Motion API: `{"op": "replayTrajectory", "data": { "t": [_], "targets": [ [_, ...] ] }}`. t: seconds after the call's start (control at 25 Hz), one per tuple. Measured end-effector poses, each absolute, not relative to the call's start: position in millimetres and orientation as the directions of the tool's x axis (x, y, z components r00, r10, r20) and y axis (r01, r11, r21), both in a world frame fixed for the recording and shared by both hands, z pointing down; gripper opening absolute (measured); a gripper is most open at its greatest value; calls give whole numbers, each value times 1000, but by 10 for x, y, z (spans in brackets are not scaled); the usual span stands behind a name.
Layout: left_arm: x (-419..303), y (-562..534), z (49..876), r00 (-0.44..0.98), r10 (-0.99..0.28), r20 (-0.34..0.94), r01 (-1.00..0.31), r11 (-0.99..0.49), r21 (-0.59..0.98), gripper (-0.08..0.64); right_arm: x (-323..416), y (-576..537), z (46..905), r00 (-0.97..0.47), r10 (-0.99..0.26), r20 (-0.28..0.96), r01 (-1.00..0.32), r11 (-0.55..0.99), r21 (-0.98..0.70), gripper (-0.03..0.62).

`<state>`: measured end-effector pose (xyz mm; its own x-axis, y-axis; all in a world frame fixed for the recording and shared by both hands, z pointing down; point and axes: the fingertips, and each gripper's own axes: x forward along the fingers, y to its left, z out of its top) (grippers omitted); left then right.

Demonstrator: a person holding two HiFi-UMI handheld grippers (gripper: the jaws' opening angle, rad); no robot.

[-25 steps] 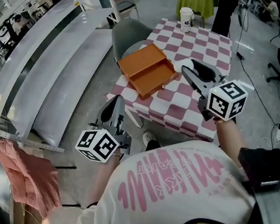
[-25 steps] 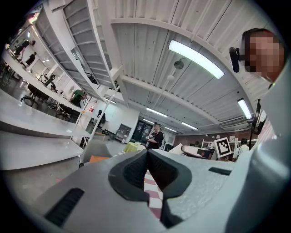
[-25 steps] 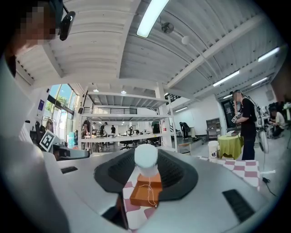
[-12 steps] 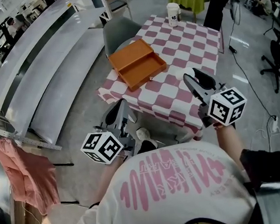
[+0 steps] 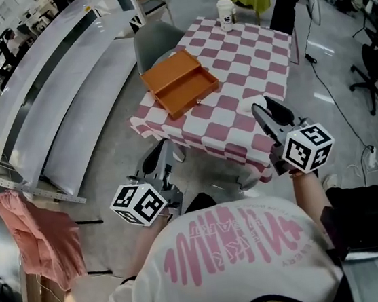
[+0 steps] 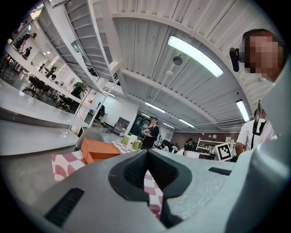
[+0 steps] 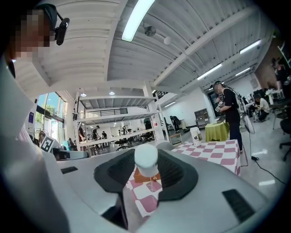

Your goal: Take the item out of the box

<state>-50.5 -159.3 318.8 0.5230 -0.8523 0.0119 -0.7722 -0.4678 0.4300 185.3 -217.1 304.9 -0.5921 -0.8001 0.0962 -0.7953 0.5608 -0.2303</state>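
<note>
White and rounded, the item (image 7: 146, 160) is clamped in the right tool (image 5: 266, 108), well apart from the open orange box (image 5: 179, 81) on the checked tabletop (image 5: 253, 57), so removal is judged done; the unneeded left tool (image 5: 159, 154) is held empty, jaws together.

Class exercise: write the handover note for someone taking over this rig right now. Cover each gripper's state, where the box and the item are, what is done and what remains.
Left gripper: fingers together, nothing between them, held off the table over the floor.
Right gripper: fingers closed on the white item, by the table's near edge, well apart from the box.
Orange box: open on the checkered table; its tray looks empty in the head view.
Done: the item is out of the box.
Left: probably only to set the item down; keep the grip until then.
</note>
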Motion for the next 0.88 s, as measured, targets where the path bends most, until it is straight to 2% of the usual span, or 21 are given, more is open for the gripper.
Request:
{"op": "replayTrajectory", "data": {
  "t": [0.44,0.88],
  "targets": [
    [-494,-1427,3157,574,-819,5,-734,-513,445,6,1786,-1898,3013,-570,-814,109,-813,541,-213,155],
    [-911,-1260,3043,602,-798,-10,-706,-538,461,6,1465,-1636,2901,-517,-845,135,-851,490,-189,155]
  ]
}}
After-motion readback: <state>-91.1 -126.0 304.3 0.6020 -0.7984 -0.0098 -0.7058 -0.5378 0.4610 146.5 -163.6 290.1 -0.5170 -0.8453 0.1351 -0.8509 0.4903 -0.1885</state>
